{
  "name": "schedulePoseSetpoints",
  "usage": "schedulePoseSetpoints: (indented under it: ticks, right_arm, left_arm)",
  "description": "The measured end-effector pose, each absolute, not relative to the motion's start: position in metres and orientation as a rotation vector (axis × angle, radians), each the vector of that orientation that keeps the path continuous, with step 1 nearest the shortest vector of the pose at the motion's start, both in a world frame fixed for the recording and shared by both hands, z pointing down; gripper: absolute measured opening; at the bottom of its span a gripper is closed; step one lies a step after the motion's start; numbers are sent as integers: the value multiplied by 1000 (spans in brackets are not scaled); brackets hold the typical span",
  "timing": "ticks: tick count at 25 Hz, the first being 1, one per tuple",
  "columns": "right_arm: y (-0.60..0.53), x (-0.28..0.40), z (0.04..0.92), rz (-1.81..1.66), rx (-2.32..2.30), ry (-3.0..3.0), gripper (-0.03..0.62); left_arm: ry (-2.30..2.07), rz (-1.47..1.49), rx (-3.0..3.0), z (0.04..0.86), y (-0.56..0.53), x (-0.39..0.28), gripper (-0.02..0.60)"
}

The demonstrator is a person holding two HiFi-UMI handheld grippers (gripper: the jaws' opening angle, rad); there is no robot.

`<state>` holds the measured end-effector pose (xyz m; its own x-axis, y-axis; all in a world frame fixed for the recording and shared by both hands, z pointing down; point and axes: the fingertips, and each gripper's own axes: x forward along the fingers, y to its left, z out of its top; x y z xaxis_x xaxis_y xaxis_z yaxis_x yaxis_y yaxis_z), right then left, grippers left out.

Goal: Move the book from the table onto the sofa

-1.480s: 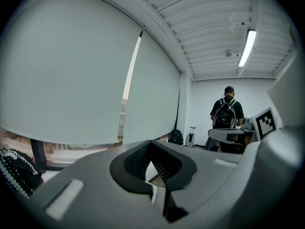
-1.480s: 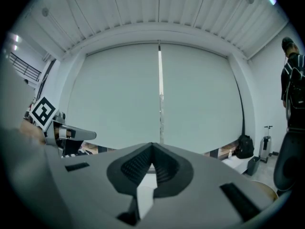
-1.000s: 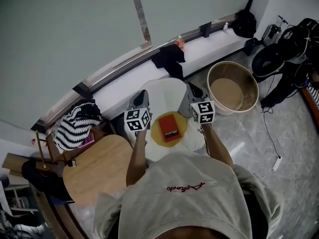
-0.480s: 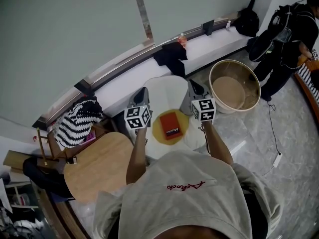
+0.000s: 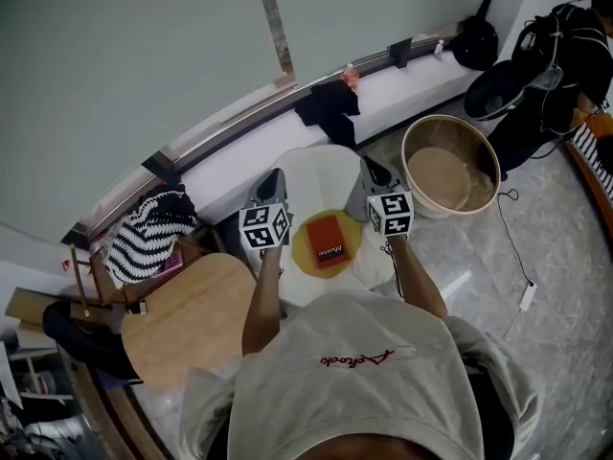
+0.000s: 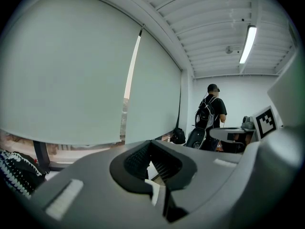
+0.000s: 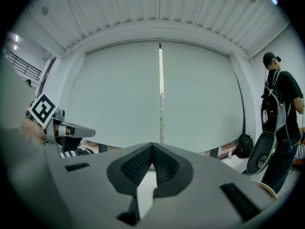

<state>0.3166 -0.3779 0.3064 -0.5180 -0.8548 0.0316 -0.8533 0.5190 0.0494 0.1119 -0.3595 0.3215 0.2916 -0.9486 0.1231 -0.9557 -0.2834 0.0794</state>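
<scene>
The red, flat rectangular book [image 5: 328,242] lies on a round yellow mat [image 5: 303,257] on the smooth white round table [image 5: 321,171]. It sits between the left gripper [image 5: 273,178] and right gripper [image 5: 370,166] (ribbed jaws together, empty), touching neither.

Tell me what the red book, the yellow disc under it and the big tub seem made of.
Red book: cover looks matte, card or cloth; no glare. Yellow disc: flat, dull, perhaps felt or plastic. Tub: tan, thin rim, plastic or wood; too small to tell.
</scene>
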Motion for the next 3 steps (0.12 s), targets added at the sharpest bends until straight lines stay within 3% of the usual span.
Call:
schedulePoseSetpoints:
  ticks: [3]
  right_arm:
    - [-378,315,307,-39,1514,-2690,9]
  left_arm:
    - [-1788,80,2409,321,-360,112,9]
